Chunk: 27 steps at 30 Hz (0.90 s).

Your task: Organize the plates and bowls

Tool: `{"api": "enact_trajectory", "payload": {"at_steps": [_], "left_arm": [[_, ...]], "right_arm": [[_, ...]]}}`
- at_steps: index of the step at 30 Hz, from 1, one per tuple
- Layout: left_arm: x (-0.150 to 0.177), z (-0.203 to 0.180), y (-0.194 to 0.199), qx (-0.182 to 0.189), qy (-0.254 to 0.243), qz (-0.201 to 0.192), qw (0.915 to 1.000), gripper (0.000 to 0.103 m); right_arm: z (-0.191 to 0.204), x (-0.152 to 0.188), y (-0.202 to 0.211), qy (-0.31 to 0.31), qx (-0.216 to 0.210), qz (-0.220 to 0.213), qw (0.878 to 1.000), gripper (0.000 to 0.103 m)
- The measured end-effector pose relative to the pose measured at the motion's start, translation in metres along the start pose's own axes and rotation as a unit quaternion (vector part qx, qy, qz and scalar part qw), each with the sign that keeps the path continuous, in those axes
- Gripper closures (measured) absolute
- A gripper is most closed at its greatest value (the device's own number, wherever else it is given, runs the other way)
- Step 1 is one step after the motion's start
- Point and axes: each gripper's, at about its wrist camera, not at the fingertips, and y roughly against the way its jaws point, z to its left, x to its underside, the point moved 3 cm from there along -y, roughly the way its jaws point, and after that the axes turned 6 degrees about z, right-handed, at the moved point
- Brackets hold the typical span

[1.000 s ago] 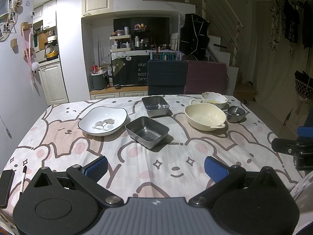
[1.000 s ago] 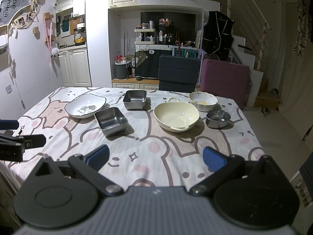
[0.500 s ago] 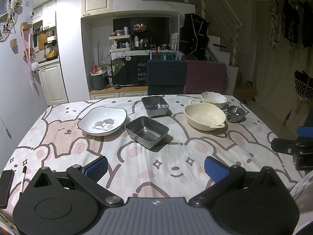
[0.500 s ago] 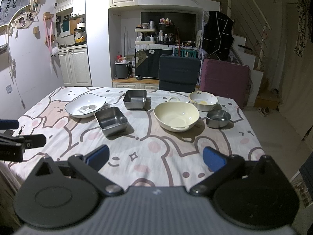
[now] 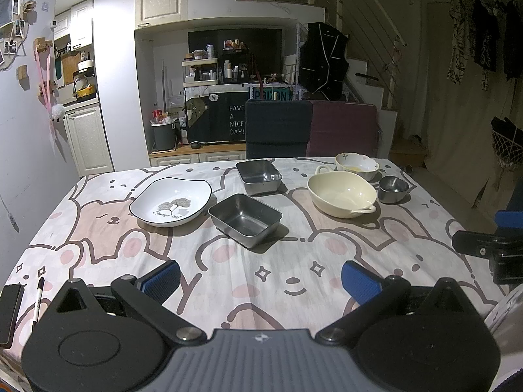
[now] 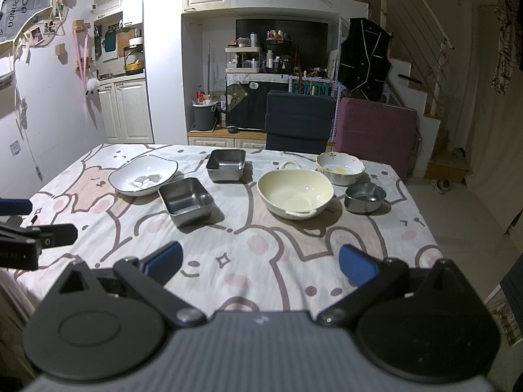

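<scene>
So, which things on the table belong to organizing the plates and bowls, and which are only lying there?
For the job:
white plate
near steel tray
far steel tray
cream bowl
floral bowl
small steel bowl

Just lying about:
phone
pen

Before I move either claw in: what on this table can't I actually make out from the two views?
- Phone, left wrist view: cut off by the frame edge.
- Flowered bowl, left wrist view: cream bowl hides its lower side.
- Near table edge, both views: hidden behind the claw bodies.
- Plate lettering, right wrist view: too small.
</scene>
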Motion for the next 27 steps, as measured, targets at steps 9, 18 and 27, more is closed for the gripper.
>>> {"api": "enact_trajectory", "payload": {"at_steps": [9, 18, 27], "left_arm": [[0.0, 0.0, 0.0, 0.0, 0.0, 0.0, 1.0, 0.0], [0.0, 0.0, 0.0, -0.002, 0.0, 0.002, 1.0, 0.0], [0.0, 0.016, -0.022, -0.013, 0.01, 0.021, 0.9996, 0.0]], "right_arm": [[0.0, 0.0, 0.0, 0.0, 0.0, 0.0, 1.0, 0.0], [0.0, 0.0, 0.0, 0.0, 0.001, 0.001, 1.0, 0.0], [-0.001, -0.004, -0.008, 0.002, 0.004, 0.016, 1.0, 0.0]]}}
